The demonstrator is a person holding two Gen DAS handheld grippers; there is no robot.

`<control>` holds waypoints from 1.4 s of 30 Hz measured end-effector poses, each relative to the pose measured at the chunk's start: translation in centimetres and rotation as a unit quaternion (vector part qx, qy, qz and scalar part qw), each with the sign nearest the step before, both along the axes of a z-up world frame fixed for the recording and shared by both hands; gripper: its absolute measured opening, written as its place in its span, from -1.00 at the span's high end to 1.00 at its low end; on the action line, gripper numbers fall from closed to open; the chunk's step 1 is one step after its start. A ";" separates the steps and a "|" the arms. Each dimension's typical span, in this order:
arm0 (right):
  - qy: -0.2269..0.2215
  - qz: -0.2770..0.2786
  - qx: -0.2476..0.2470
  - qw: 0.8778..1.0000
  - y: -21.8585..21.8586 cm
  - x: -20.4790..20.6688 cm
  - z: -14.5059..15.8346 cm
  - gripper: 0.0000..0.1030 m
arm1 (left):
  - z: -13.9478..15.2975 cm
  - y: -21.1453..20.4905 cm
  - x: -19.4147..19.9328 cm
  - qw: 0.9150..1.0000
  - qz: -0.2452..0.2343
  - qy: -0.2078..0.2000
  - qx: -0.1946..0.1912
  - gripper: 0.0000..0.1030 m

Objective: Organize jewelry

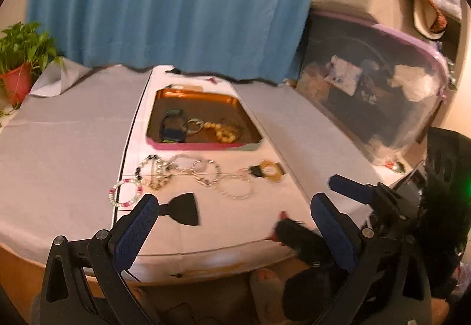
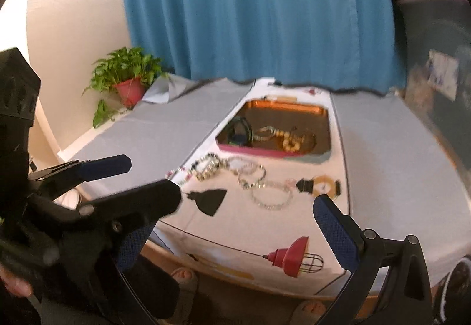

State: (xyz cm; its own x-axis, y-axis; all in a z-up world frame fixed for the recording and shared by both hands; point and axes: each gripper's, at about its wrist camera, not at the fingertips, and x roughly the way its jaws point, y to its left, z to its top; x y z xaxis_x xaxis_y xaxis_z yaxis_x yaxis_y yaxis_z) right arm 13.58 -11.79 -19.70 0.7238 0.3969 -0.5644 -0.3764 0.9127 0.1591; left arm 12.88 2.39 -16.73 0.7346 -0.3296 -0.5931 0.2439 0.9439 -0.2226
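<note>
- Left wrist view: left tool (image 1: pixel 232 225), both blue-padded fingers spread wide, nothing held, poised over the near edge of the tabletop (image 1: pixel 64 148).
- Ahead of the tool: loose jewelry (image 1: pixel 188 177) lying on the white cloth, comprising a pink-and-white bead bracelet (image 1: pixel 125 194) nearest the tool's left finger, silver chains, and a yellow-faced watch (image 1: pixel 269 172) ahead to the right.
- Further ahead: copper tray (image 1: pixel 188 95) holding a dark watch and a cream bead piece.
- Right of the tool: right tool (image 1: pixel 350 192), blurred.
- Right wrist view: right tool (image 2: pixel 235 228), fingers wide apart, empty; its left finger partly hidden behind the left tool (image 2: pixel 132 183).
- Ahead: jewelry (image 2: pixel 235 175) on the cloth, tray (image 2: pixel 279 105) beyond.
- Far left: potted plant (image 2: pixel 126 80).
</note>
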 end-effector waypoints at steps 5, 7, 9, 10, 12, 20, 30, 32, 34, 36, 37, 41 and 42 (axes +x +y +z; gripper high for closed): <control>0.022 0.021 -0.004 1.000 -0.1 3.1 -3.9 -0.99 | -2.8 0.8 2.4 0.998 -0.005 -0.015 0.063 -0.99; 0.023 0.028 -0.012 0.999 0.1 4.0 -5.0 -0.99 | -4.0 1.4 3.9 0.997 -0.001 -0.008 0.083 -0.98; 0.024 0.034 -0.012 0.999 0.1 4.9 -5.9 -0.99 | -5.0 2.2 5.1 0.996 0.000 -0.005 0.094 -0.98; 0.026 0.036 -0.009 0.999 0.0 5.3 -6.2 -0.99 | -5.4 2.6 5.5 0.995 0.000 -0.005 0.097 -0.98; 0.035 0.035 -0.001 0.999 -0.1 6.3 -7.0 -0.99 | -6.2 3.3 6.7 0.994 0.007 -0.003 0.107 -0.98; 0.034 0.048 0.000 0.998 0.6 12.1 -6.2 -0.76 | -8.3 6.5 12.8 0.991 0.028 0.030 0.131 0.34; 0.075 0.124 -0.025 0.989 7.5 16.2 -9.9 0.48 | -10.3 7.3 14.2 0.990 0.021 0.060 0.124 0.87; 0.073 0.132 -0.012 0.988 7.9 16.3 -9.6 0.48 | -9.9 8.1 14.1 0.992 0.035 0.054 0.107 0.88; 0.070 0.133 -0.026 0.988 8.4 16.4 -9.6 0.48 | -8.8 9.1 13.8 0.996 0.046 0.037 0.074 0.88; 0.067 0.125 -0.049 0.989 9.0 16.6 -9.8 0.48 | -7.9 9.6 13.6 0.997 0.049 0.019 0.054 0.88; 0.069 0.122 -0.053 0.989 9.1 16.9 -9.9 0.48 | -7.8 9.4 13.6 0.997 0.047 0.018 0.055 0.88; 0.067 0.137 -0.094 0.984 10.8 17.1 -10.3 0.72 | -8.0 8.5 13.7 0.997 0.035 0.024 0.065 0.88; 0.066 0.140 -0.099 0.983 11.0 17.0 -10.4 0.88 | -7.8 8.5 13.5 0.997 0.033 0.020 0.066 0.88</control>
State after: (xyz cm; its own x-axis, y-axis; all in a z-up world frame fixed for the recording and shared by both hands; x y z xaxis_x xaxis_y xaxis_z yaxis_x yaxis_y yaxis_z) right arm 30.59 -0.80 -30.09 0.5164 0.4430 -0.7328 -0.6055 0.7941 0.0534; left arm 26.42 10.85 -24.53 0.7266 -0.1989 -0.6577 0.1733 0.9793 -0.1046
